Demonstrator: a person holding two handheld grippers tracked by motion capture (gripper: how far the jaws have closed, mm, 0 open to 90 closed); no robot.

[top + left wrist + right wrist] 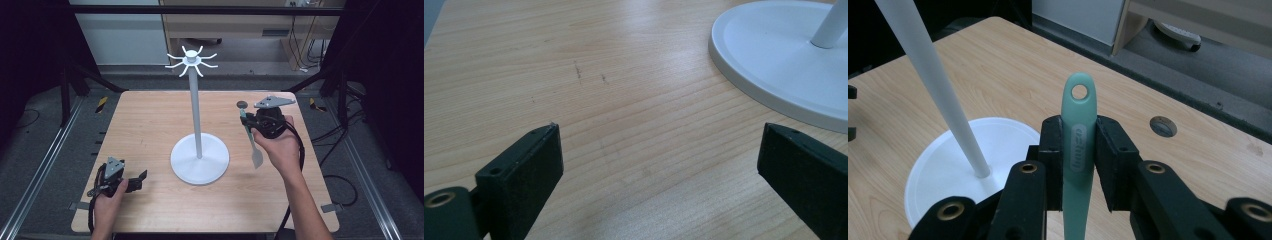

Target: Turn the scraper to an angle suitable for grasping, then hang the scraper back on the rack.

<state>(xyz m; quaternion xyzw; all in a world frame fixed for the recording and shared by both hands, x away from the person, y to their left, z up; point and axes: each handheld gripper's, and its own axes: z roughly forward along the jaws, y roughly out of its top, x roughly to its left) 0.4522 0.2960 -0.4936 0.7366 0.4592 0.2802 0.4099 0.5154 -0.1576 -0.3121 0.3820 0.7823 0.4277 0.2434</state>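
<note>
High view: the right gripper [248, 122] holds a spatula [252, 145] above the right side of the worktop [150, 120].
The spatula has a mint-green handle with a round hole at its end and a pale blade hanging down; the jaws are clenched on the handle. A white stand [199, 159] with hooks on top is at the centre. The left gripper [140, 180], near left, rests with jaws released, holding nothing.
</note>
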